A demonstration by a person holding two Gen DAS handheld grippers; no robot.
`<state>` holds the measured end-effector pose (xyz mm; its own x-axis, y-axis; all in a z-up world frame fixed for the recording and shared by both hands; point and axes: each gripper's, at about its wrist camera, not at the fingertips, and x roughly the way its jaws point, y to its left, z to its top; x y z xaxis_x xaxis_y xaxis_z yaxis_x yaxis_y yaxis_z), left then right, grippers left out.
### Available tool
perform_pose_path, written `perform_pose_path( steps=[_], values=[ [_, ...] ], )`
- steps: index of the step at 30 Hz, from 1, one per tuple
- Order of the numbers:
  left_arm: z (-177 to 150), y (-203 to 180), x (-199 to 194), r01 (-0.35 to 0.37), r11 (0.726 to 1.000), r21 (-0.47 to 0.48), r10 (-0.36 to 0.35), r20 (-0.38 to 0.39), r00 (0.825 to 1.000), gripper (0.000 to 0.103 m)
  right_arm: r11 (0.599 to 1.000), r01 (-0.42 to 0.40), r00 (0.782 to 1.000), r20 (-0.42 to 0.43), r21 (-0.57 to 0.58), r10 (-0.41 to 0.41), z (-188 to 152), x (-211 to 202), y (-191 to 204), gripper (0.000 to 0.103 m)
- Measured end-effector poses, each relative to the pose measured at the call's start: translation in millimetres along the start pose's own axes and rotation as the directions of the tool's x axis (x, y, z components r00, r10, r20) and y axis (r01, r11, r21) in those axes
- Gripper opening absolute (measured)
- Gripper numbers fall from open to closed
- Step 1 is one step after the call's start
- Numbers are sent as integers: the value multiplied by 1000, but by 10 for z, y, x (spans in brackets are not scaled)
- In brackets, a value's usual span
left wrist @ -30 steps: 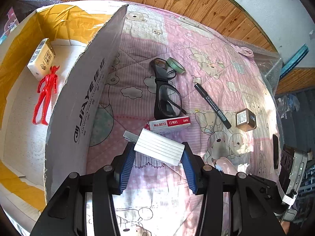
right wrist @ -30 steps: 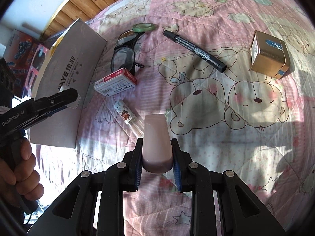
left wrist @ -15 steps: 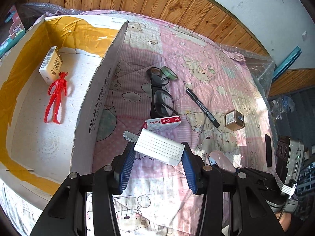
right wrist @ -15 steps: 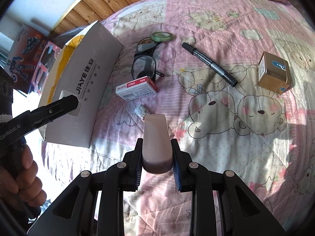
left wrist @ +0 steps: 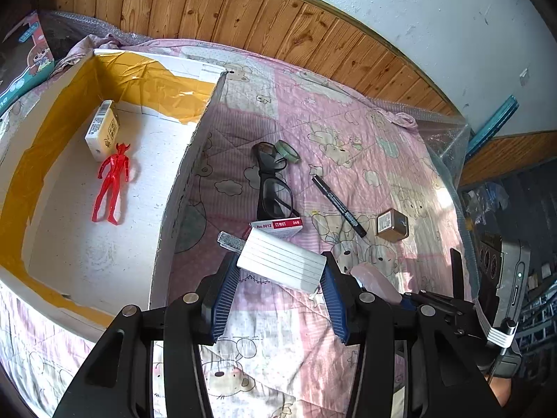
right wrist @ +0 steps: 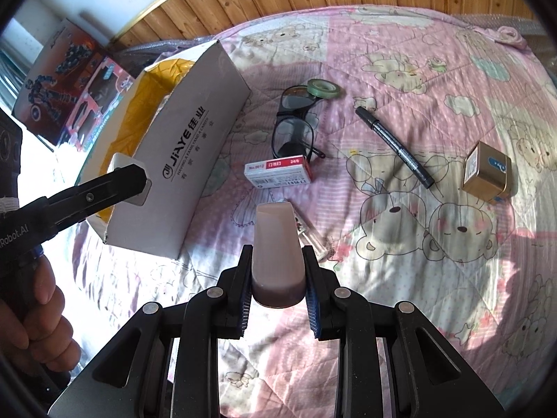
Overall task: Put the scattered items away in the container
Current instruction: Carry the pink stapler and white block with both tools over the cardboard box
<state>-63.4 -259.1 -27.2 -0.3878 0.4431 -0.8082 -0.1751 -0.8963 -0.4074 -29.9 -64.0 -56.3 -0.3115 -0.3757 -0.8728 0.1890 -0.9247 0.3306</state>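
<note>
The left tool (left wrist: 281,278) is clamped on a white ridged block (left wrist: 281,263), which lies crosswise between the blue pads with its long axis running left to right and its left end tilted slightly up; it hangs above the pink bear-print quilt (left wrist: 348,132), just right of the cardboard box (left wrist: 181,188). In the right wrist view a hand (right wrist: 38,317) grips the left tool's handle at the lower left, with the tool's black finger reaching toward the box's printed side wall. The open box, lined with yellow tape, holds a red toy figure (left wrist: 112,184) lying flat with its head toward the far wall, and a small white-and-yellow carton (left wrist: 102,129) touching the figure's head. Further right on the quilt lie black glasses (left wrist: 272,188) with a roll of green tape (left wrist: 287,149) against their far end, a red-and-white staple box (left wrist: 278,227), a black marker (left wrist: 338,205) lying diagonally, and a small gold box (left wrist: 392,224). The right tool (right wrist: 277,280) is clamped on a pale pink oblong object (right wrist: 276,244) whose long axis points straight forward along the fingers, above the quilt near a small clear vial (right wrist: 311,235).
</note>
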Motion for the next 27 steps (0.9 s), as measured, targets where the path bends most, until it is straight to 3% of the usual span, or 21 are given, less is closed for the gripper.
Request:
perform_pose_path(
  steps=[16,27],
  values=[
    [-60,238,-448,2,997,-74,4,83,997,48,991,-29,999,31,-130,33,189,-196,541,28],
    [-63,477,-702,-36,989,-142,55,133,990,48,974,-48,998,38,-220,58,299,-270,880,28]
  ],
)
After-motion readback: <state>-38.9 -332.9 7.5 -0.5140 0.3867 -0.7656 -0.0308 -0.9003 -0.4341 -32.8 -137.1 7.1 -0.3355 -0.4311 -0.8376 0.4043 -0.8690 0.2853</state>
